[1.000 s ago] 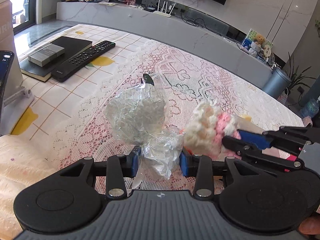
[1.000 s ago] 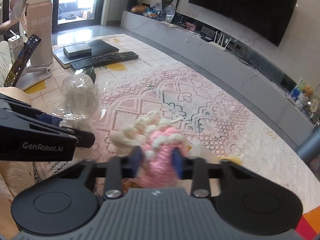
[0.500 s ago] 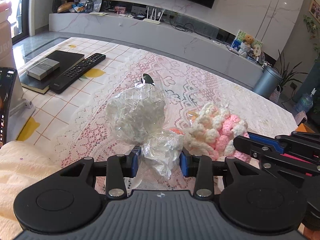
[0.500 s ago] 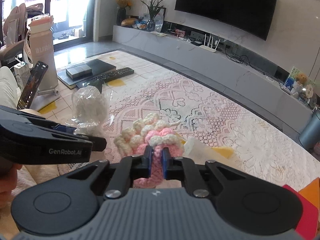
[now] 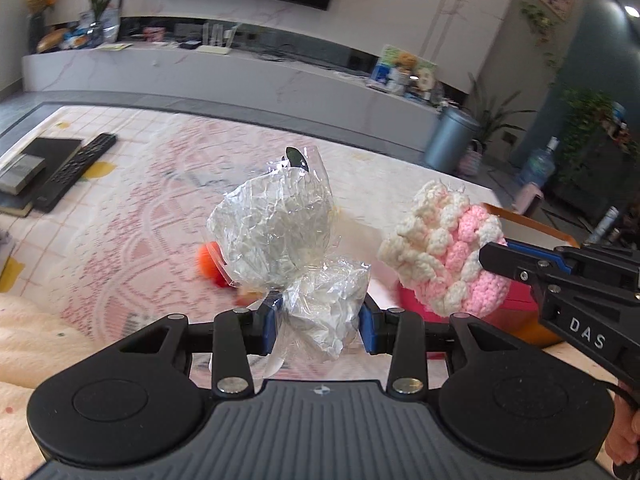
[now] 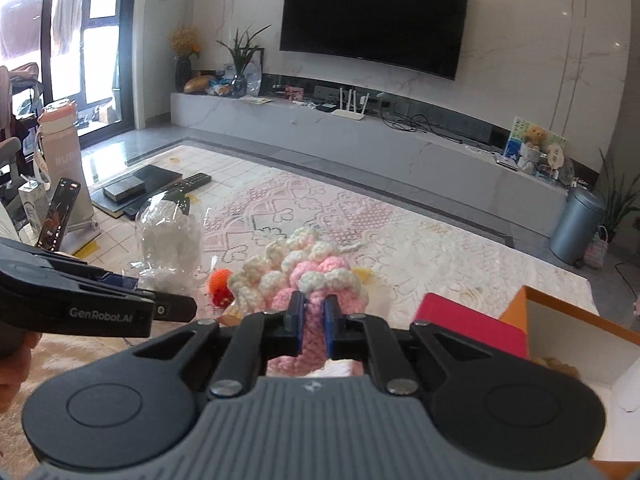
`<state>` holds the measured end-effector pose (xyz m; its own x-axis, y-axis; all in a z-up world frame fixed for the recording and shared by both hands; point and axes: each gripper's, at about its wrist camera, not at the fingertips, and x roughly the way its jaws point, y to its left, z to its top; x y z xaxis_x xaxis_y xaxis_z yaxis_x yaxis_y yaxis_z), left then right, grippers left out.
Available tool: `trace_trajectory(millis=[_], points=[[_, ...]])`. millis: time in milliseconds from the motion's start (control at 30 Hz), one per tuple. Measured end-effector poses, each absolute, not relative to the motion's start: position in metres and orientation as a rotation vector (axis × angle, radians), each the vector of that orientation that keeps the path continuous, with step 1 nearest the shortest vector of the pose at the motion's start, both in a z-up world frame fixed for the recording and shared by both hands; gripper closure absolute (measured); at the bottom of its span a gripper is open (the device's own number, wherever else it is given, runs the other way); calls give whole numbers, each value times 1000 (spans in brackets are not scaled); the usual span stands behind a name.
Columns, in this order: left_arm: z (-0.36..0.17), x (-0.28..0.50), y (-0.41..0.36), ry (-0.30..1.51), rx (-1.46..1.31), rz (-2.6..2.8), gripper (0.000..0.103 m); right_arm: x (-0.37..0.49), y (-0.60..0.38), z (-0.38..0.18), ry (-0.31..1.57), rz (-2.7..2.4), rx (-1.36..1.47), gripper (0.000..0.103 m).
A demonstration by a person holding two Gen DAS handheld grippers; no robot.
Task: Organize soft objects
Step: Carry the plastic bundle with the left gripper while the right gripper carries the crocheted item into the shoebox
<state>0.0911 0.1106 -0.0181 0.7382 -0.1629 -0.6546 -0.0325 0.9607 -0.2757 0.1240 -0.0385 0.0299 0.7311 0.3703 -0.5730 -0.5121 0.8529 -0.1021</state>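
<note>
Lace-covered table (image 6: 400,248): carries a black remote (image 5: 76,168) and dark flat boxes (image 5: 28,172) at its far left, with an orange box (image 6: 568,332) at the near right edge. Left gripper (image 5: 320,324): fingers pinching the crumpled neck of a cellophane-wrapped white bundle (image 5: 276,228), held up clear of the cloth. Right gripper (image 6: 312,324): blue pads squeezed onto the pink base of a pink-and-cream crochet flower (image 6: 308,272), raised just beside the bundle; a small orange soft object (image 6: 220,286) lies on the lace between them.

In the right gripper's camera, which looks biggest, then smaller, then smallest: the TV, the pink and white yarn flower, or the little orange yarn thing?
1. TV, largest, though far away.
2. pink and white yarn flower, near the camera, pinched in the right gripper.
3. orange yarn thing, smallest, partly hidden behind the flower.
</note>
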Motion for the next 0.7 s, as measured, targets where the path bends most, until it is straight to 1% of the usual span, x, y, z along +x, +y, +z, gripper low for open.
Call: trace_trajectory(millis=[167, 367, 567, 700], points=[[2, 96, 69, 723, -240, -192, 58, 110, -84, 52, 518, 394, -267, 95], [18, 118, 13, 739, -250, -374, 58, 107, -141, 67, 504, 275, -259, 95], [21, 153, -48, 788, -253, -550, 58, 114, -203, 77, 523, 159, -221, 95], [12, 181, -84, 829, -280, -665, 58, 124, -237, 73, 546, 92, -210, 95]])
